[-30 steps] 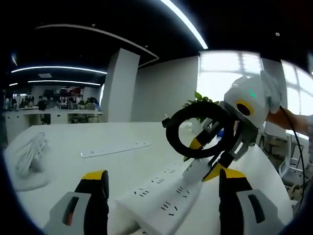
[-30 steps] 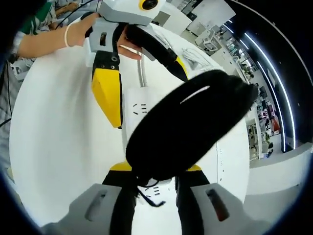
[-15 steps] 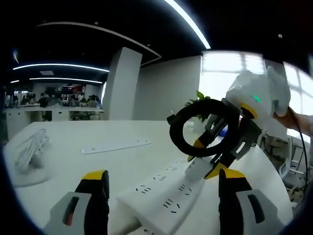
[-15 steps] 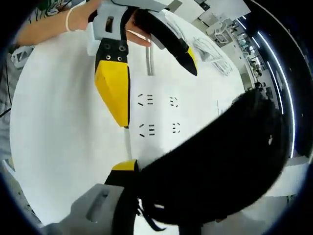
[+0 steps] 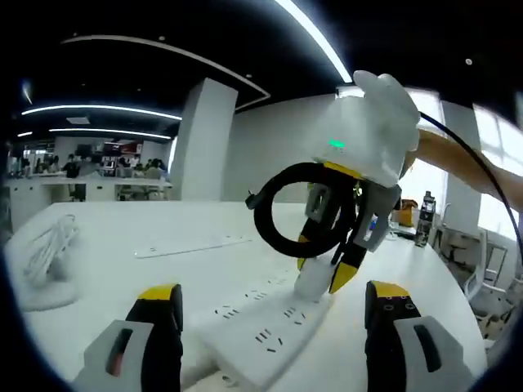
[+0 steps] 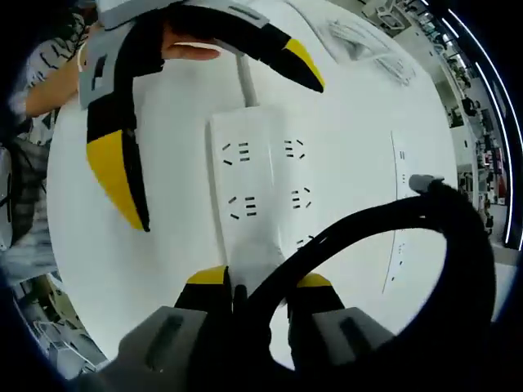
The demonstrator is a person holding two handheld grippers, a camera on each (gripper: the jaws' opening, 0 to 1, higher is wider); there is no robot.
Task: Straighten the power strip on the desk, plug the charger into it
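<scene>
Yellow-tipped right gripper [image 6: 257, 286] is pinched on a white charger block [image 5: 313, 282] trailing a black coiled cable [image 6: 425, 237], probably lining it up over the white multi-socket power strip [image 6: 261, 192] on the white desk [image 6: 163, 278]. Left gripper [image 5: 270, 302] sits spread open around the strip's end, likely steadying it.

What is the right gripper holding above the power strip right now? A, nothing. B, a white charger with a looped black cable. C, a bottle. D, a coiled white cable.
B: in the left gripper view the right gripper clamps a white charger with its looped black cable just over the power strip.
</scene>
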